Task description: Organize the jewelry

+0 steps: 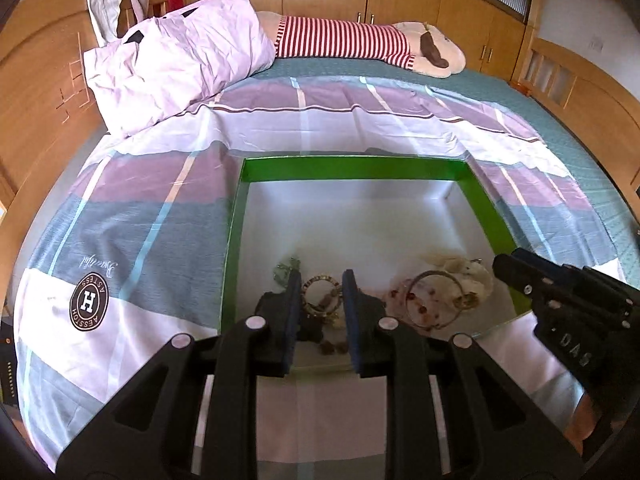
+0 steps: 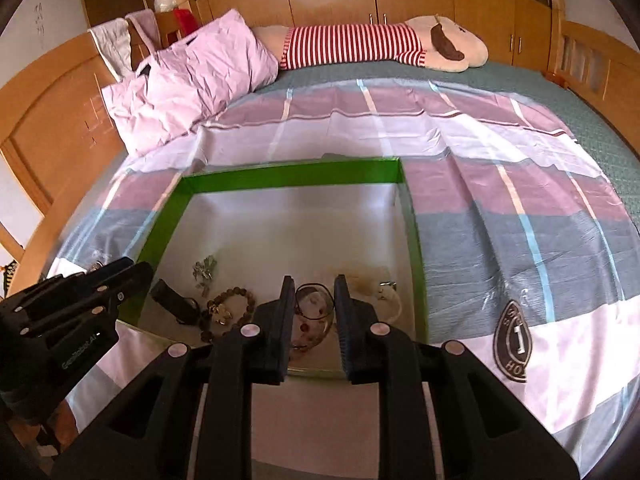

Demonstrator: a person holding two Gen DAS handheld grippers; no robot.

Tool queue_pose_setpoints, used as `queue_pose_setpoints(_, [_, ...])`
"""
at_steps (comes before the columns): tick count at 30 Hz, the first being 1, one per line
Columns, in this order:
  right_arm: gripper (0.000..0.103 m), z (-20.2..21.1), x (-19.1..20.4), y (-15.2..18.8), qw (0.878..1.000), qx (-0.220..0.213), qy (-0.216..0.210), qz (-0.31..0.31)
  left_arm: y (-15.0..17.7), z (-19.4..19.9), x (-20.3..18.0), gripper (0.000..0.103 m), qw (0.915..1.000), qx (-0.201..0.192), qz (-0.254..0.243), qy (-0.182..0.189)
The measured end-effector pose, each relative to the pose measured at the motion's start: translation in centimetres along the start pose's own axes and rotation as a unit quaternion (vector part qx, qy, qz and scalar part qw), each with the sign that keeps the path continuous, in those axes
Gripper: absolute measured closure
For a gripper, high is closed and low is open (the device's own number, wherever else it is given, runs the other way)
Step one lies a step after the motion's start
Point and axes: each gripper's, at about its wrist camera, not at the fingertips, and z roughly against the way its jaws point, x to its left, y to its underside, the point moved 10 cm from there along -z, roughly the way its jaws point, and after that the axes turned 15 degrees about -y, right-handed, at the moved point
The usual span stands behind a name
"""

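Note:
A green-walled box (image 1: 352, 168) (image 2: 288, 174) with a white floor lies on the bed. Jewelry is clustered at its near end: a brown bead bracelet (image 1: 320, 292) (image 2: 232, 304), a green pendant (image 1: 286, 268) (image 2: 206, 270), a clear bangle with red beads (image 1: 434, 300) (image 2: 314, 312), a cream shell piece (image 1: 468, 276) (image 2: 372, 280) and a black item (image 2: 176, 300). My left gripper (image 1: 322, 280) (image 2: 128, 268) hovers over the bead bracelet, fingers a narrow gap apart and holding nothing. Over the clear bangle, my right gripper (image 2: 314, 282) (image 1: 516, 268) also shows a narrow empty gap.
The box rests on a plaid sheet (image 1: 160, 216) with a round logo (image 1: 89, 302). A pink pillow (image 1: 180, 60) and a striped plush toy (image 1: 360, 42) lie at the far side. A wooden headboard (image 1: 36, 92) bounds the left, and cabinets line the back wall.

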Motion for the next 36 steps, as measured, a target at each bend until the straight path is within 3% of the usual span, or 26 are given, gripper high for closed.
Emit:
queue_pose_setpoints(5, [0.083, -1.6, 0.1, 0.1, 1.0, 0.007, 0.022, 0.017, 0.0, -1.5, -0.1, 0.082, 0.9997, -0.004, -0.008, -0.022])
queue_pose_setpoints(18, [0.081, -3.6, 0.1, 1.0, 0.998, 0.036, 0.037, 0.031, 0.7, -2.8, -0.3, 0.081, 0.9994, 0.013, -0.015, -0.027])
queue_pose_setpoints(20, [0.065, -3.4, -0.1, 1.0, 0.998, 0.034, 0.043, 0.029, 0.7, -2.7, -0.2, 0.077, 0.9995, 0.012, -0.011, -0.026])
queue_pose_setpoints(24, [0.054, -2.4, -0.6, 0.5, 0.999, 0.013, 0.046, 0.013, 0.3, -2.0, 0.2, 0.052, 0.9994, 0.0, -0.005, -0.033])
queue_pose_setpoints(26, [0.037, -2.0, -0.9, 0.3, 0.999, 0.007, 0.05, 0.006, 0.2, -1.7, 0.3, 0.043, 0.9993, -0.005, -0.003, -0.036])
queue_pose_setpoints(28, [0.028, -1.5, -1.2, 0.2, 0.998, 0.0, 0.057, 0.001, 0.2, -1.5, 0.3, 0.034, 0.9991, -0.009, -0.004, -0.041])
queue_pose_setpoints(36, [0.019, -0.9, -2.0, 0.1, 0.996, -0.001, 0.094, 0.0, 0.4, -1.3, 0.6, 0.02, 0.9992, 0.0, 0.007, -0.04])
